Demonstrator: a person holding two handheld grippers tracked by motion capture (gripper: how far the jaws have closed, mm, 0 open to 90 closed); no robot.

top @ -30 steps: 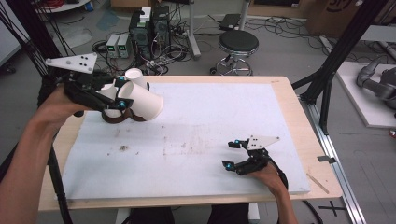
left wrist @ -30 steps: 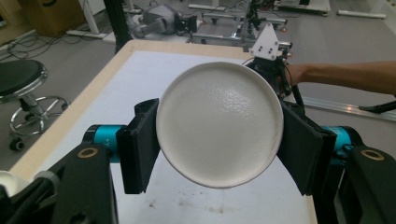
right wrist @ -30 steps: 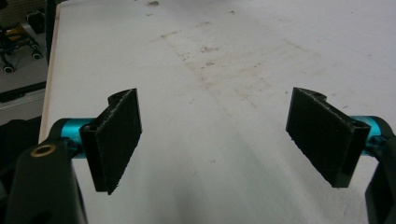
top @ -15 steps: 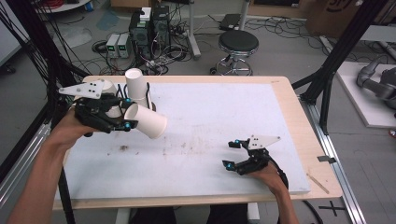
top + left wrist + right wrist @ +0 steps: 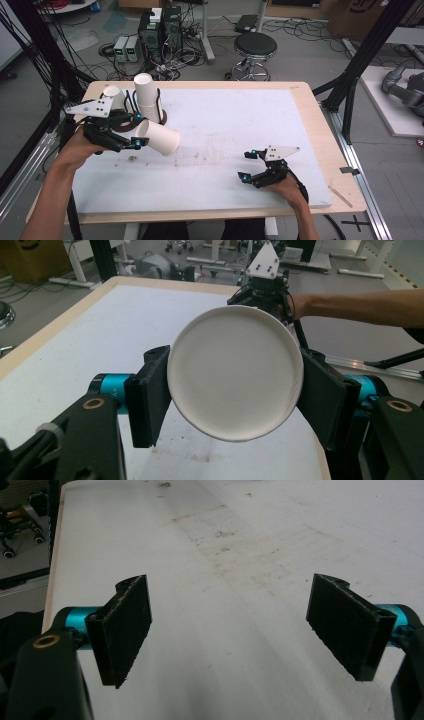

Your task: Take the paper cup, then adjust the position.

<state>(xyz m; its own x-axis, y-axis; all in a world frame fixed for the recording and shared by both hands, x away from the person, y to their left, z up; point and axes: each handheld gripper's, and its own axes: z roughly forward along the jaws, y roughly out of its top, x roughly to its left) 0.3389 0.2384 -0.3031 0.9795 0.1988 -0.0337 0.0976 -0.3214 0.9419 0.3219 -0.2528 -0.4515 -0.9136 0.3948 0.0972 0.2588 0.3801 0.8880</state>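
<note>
Near the front edge, right gripper (image 5: 251, 165) resting low on the white table (image 5: 240, 125), jaws wide apart with nothing between, wrist flat and pointing toward the left side. Farther back at the left, left gripper (image 5: 131, 131) clamped on a paper cup (image 5: 159, 137), held sideways just above the table with its bottom toward the hand and its mouth toward the table middle, forearm stretched forward; behind it, a stack of cups (image 5: 146, 100) standing in a dark holder. Possible trouble: crushing the thin wall by squeezing too hard, slipping out because of the tilt, or knocking over the close stack.
</note>
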